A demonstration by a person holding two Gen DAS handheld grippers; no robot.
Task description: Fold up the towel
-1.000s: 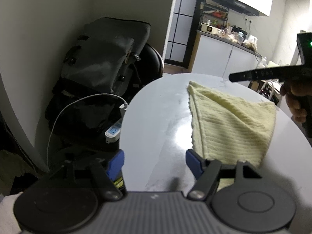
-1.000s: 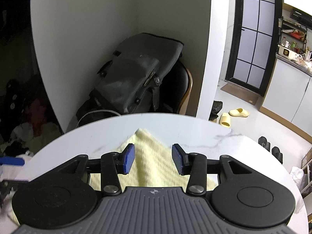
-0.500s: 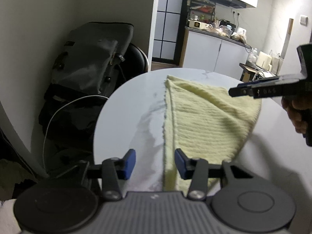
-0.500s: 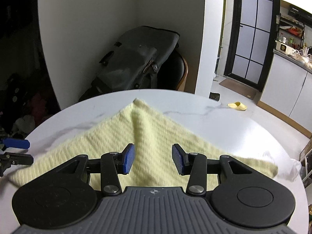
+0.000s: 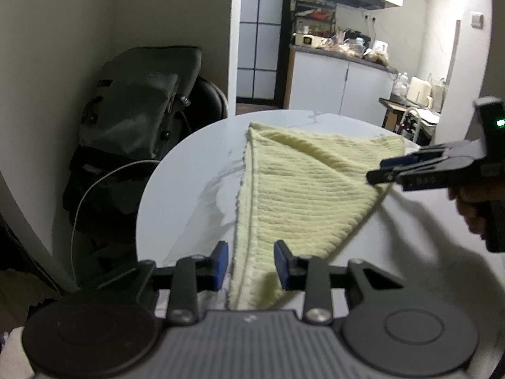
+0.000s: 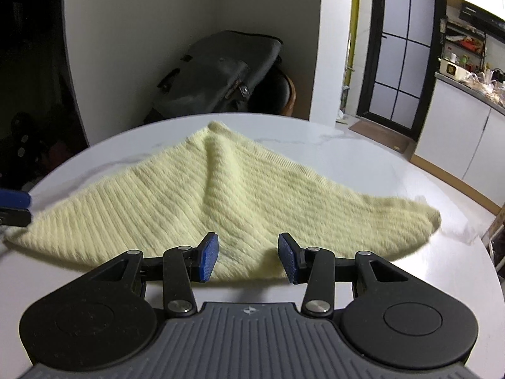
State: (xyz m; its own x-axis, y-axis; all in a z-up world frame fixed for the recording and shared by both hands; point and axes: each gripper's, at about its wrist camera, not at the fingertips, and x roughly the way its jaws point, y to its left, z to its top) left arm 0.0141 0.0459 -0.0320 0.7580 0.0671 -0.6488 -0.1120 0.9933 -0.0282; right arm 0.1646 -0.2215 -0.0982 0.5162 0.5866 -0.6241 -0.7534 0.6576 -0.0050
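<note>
Towel (image 5: 303, 189) edge lies between the closing left hand-held gripper (image 5: 251, 263).

Left claw (image 5: 249, 263) closing; right claw (image 6: 249, 257) half-parted.

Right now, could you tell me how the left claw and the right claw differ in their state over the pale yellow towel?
The left claw is closing, straddling the pale yellow ribbed towel's hemmed edge; the right claw stands wider, above the towel's nearer fold. Neither blue-padded claw presses the cloth yet.
</note>
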